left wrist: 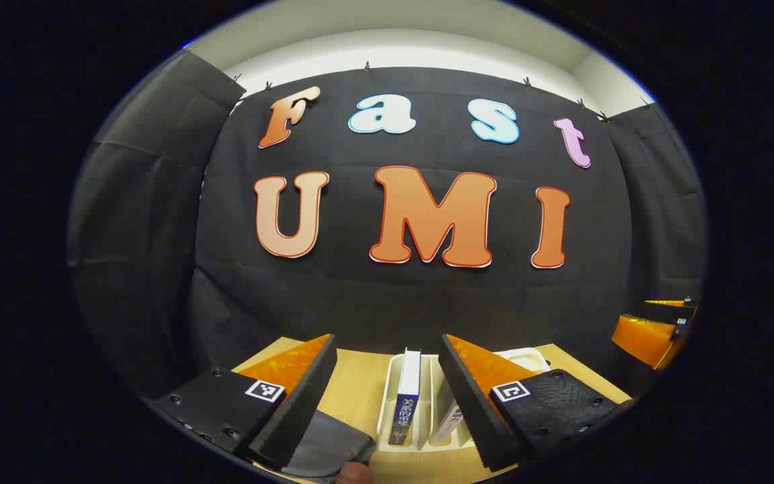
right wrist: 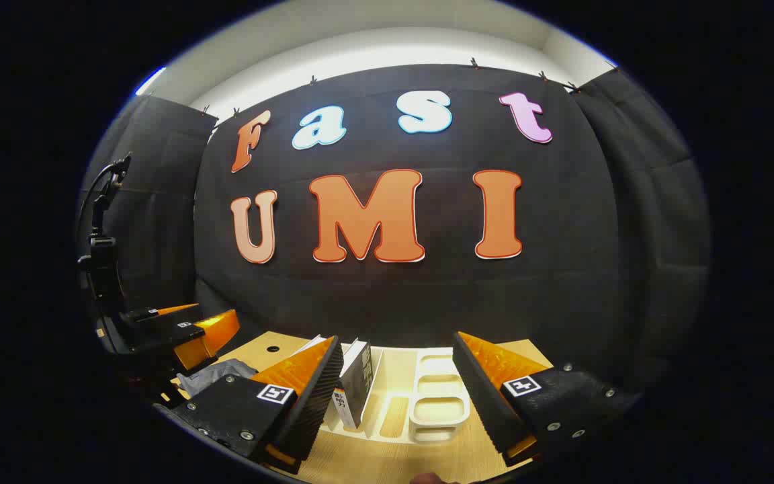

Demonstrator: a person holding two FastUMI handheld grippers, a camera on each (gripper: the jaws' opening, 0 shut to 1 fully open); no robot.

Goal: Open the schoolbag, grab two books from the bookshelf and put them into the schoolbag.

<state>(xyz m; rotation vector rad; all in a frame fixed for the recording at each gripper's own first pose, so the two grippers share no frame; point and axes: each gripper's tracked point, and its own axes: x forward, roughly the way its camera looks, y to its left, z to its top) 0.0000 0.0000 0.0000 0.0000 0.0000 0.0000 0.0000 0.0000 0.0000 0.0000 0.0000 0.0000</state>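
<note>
The white bookshelf rack (left wrist: 390,376) stands on the wooden table (left wrist: 353,383), straight ahead of my left gripper (left wrist: 387,339), which is open and empty. In the rack a blue-spined book (left wrist: 407,396) stands upright, with a second book (left wrist: 451,422) to its right. The grey schoolbag (left wrist: 333,447) lies just below the left finger. In the right gripper view, my right gripper (right wrist: 397,338) is open and empty above the rack (right wrist: 437,407). A dark-covered book (right wrist: 357,383) leans in the rack's left slot. The schoolbag (right wrist: 216,375) lies further left.
The right gripper (left wrist: 662,329) shows at the far right of the left gripper view. In the right gripper view the left gripper (right wrist: 185,329) hovers at the left, over the bag. A dark stand (right wrist: 101,228) rises by the left wall. Black cloth closes the back.
</note>
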